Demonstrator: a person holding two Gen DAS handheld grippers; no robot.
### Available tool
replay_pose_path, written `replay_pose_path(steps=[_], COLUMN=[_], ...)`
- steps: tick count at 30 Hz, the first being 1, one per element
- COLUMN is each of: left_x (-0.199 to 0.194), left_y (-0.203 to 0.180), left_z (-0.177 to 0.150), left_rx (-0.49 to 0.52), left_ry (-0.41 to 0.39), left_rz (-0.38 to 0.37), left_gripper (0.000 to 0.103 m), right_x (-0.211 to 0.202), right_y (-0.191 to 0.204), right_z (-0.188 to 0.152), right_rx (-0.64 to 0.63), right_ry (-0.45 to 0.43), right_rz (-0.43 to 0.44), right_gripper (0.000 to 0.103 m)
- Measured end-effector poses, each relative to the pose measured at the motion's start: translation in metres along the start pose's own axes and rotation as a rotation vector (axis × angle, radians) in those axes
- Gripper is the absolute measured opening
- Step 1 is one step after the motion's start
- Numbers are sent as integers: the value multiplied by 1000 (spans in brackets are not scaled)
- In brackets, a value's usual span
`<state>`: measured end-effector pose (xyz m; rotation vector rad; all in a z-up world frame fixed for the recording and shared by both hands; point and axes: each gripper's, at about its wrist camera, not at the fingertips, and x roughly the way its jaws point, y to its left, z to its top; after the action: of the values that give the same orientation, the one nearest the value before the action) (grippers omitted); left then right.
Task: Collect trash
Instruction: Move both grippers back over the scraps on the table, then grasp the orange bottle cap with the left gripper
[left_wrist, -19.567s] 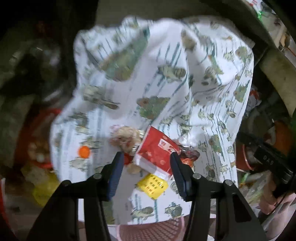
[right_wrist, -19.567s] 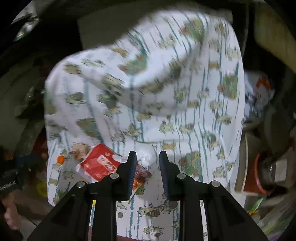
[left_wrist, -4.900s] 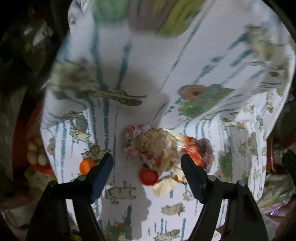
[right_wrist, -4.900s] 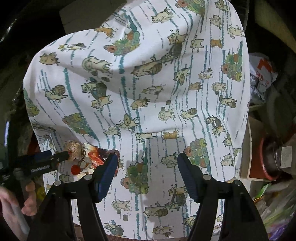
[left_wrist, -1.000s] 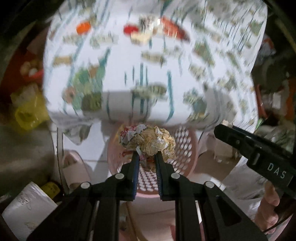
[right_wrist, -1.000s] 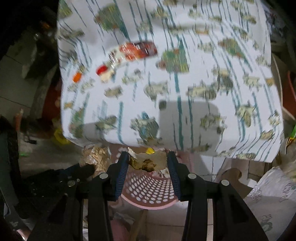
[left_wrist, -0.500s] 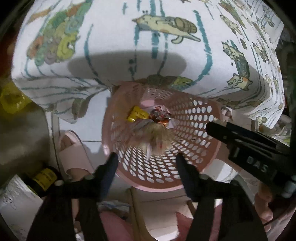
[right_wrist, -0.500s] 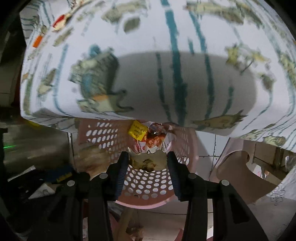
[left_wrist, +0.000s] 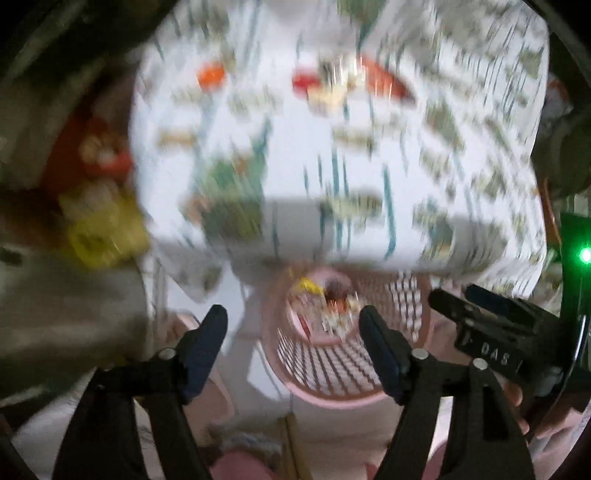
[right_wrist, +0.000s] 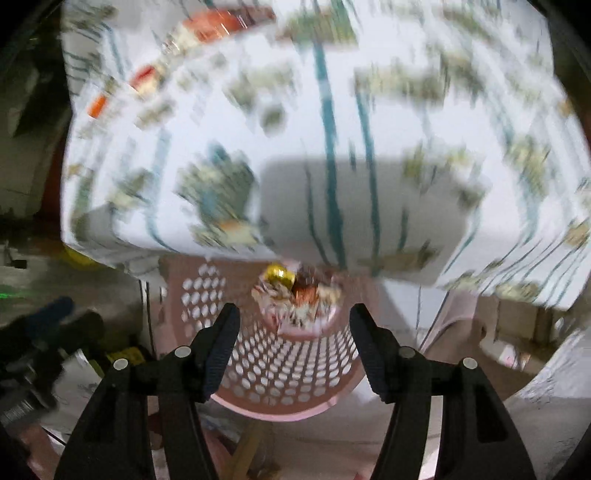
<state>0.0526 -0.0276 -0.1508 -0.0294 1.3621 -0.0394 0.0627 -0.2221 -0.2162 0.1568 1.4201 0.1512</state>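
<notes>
A pink perforated basket (left_wrist: 354, 365) (right_wrist: 288, 373) stands on the floor under the table's front edge. Crumpled wrappers (left_wrist: 325, 299) (right_wrist: 299, 299) lie in its bottom, with a yellow piece among them. My left gripper (left_wrist: 293, 336) is open and empty above the basket's left side. My right gripper (right_wrist: 293, 332) is open and empty over the basket; it also shows in the left wrist view (left_wrist: 487, 325). On the cat-print tablecloth (left_wrist: 424, 155) (right_wrist: 388, 122) lie a red wrapper (left_wrist: 380, 79) (right_wrist: 221, 20), a red cap (left_wrist: 304, 79) and an orange cap (left_wrist: 210, 75). Both views are blurred.
A yellow bag (left_wrist: 99, 229) and red items (left_wrist: 99, 155) sit left of the table. A pink slipper (left_wrist: 207, 369) lies on the tiled floor by the basket. A wooden stick (left_wrist: 291, 443) lies in front of the basket. Clutter lines the right side.
Both grippers have let go of their crumpled trash, which now lies in the basket. Both have opened wide and pulled back and up, so the tabletop shows again.
</notes>
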Motion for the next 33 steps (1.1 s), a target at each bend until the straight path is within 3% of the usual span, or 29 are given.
replay_pose_path(steps=[5,7,11,13,17,23,24,26,28,31,33], left_x=[-64,-89,-109,-111,-104,-48,-38,-21,-6,18,37], left_y=[9,18,38,45,54,73,75,80,83,85,85], left_z=[24,41,77,94,122,158,162,173,183,194,199], left_rx=[10,-6,-34,-42,-36,-73,-79,-91,-96,-98,-92], left_ry=[-226,-309,-361,-357,-340,-216,-191,-136,-98,-42,9], left_rz=[64,81,83,73,52,6,-2,-33,-62,-37,-30], left_gripper=[101,103,103,103,103,102,100,83,80,63,59], right_x=[-53,-72,-106,-117,-136,-139,-136,-129,-120,-110,-103], right_y=[16,20,22,26,27,31,32,33,35,37,36], right_z=[14,24,46,59,80,107,110,116,123,130,135], right_rx=[-62,-74,-94,-105,-139,-168,-171,-179,-185,-181,-172], right_ry=[-186,-256,-349,-378,-402,-406,-399,-384,-371,-370,-368], right_rz=[-55,-83,-93,-102,-115,-126,-127,-127,-125,-136,-137], right_gripper=[66,70,78,83,84,85,85,85,85,85,85])
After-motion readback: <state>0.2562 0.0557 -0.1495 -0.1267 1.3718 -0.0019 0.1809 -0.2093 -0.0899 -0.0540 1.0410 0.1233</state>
